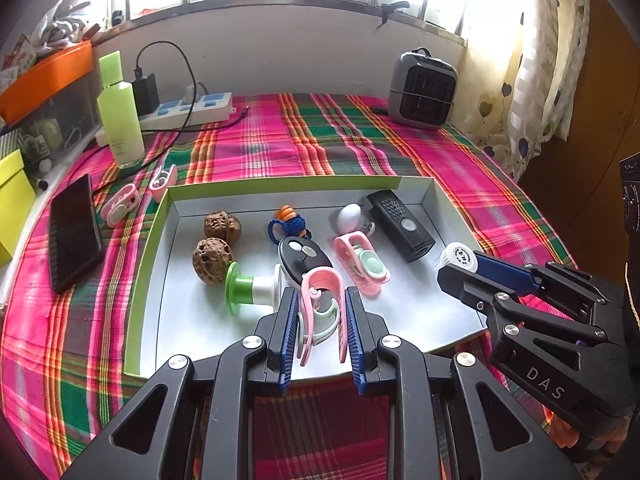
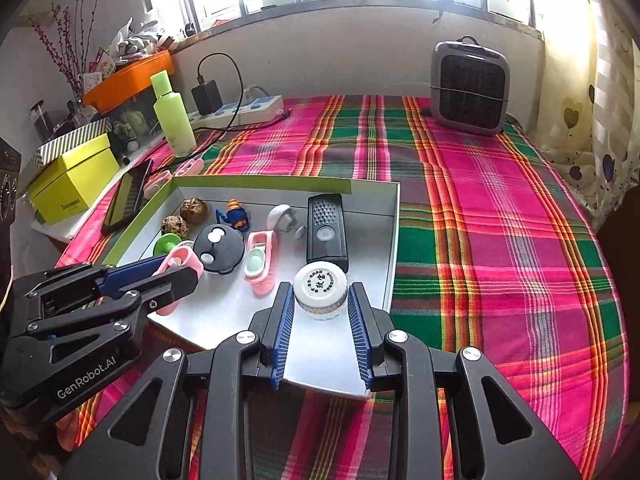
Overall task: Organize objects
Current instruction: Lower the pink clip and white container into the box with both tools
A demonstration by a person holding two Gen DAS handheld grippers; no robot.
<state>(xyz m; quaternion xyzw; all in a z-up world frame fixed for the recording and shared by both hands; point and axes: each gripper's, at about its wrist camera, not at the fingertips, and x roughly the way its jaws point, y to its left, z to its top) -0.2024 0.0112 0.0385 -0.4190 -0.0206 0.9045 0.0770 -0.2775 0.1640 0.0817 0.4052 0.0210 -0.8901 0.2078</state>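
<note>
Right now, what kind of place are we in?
Probably a room in a home: a table under a plaid cloth by a window, with a power strip, a small heater and a curtain.

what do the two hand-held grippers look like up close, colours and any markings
Both are matte black plastic linkages with silver round pivot bolts and triangular cut-outs. Each finger carries a ribbed blue pad. The left hand-held gripper bears white "GenRobot.AI" lettering on its body; the right hand-held gripper shows "DAS". No cables or sleeves are visible.
</note>
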